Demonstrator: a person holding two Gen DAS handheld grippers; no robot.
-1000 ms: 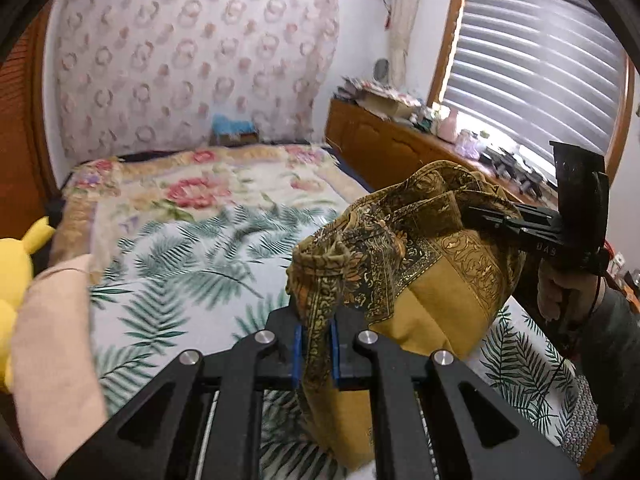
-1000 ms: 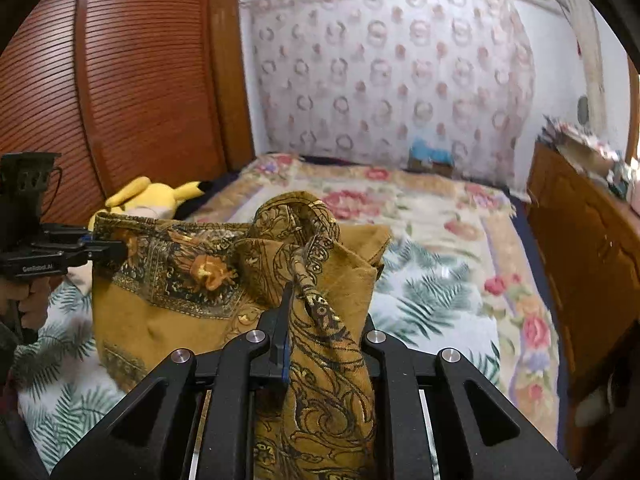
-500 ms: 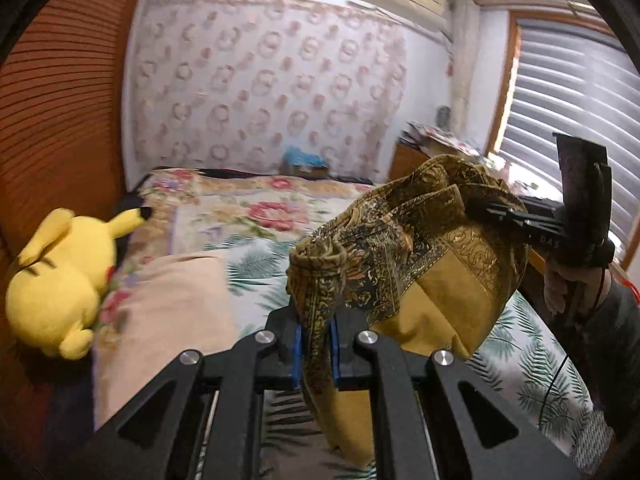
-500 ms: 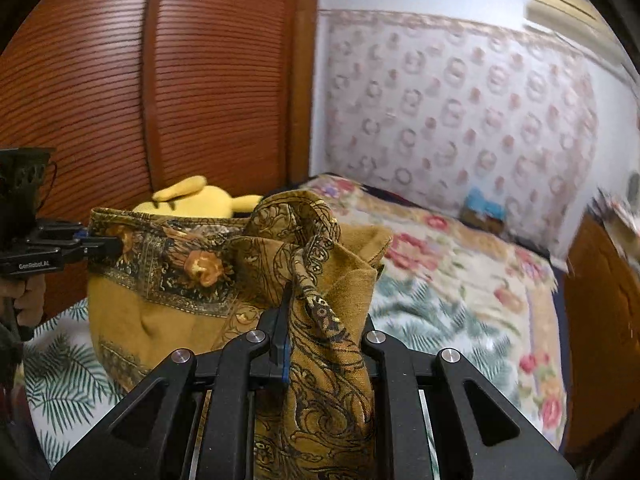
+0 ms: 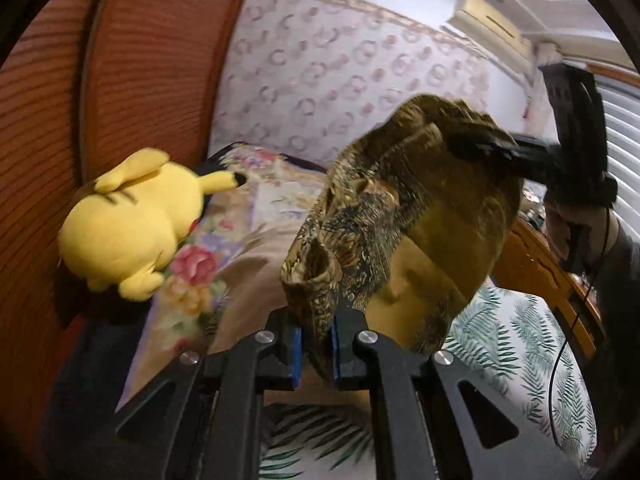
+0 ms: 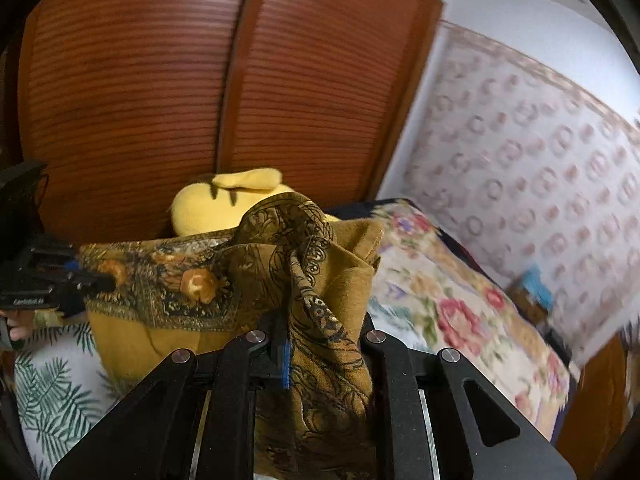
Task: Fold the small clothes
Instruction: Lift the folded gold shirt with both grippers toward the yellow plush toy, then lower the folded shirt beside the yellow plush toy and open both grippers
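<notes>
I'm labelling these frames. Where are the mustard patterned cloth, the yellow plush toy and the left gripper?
mustard patterned cloth [image 5: 452, 240], left wrist view, plain mustard panel.
yellow plush toy [image 5: 132, 224], left wrist view, its back.
left gripper [image 5: 316, 350], left wrist view, between fingertips clamping the cloth.

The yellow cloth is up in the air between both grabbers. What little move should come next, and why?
Probably lower the yellow cloth flat onto the bed. The left gripper and the right gripper each have jaws shut on a bunched edge, and the cloth hangs sagging above the leaf-print cover, so it cannot be folded neatly yet.
</notes>
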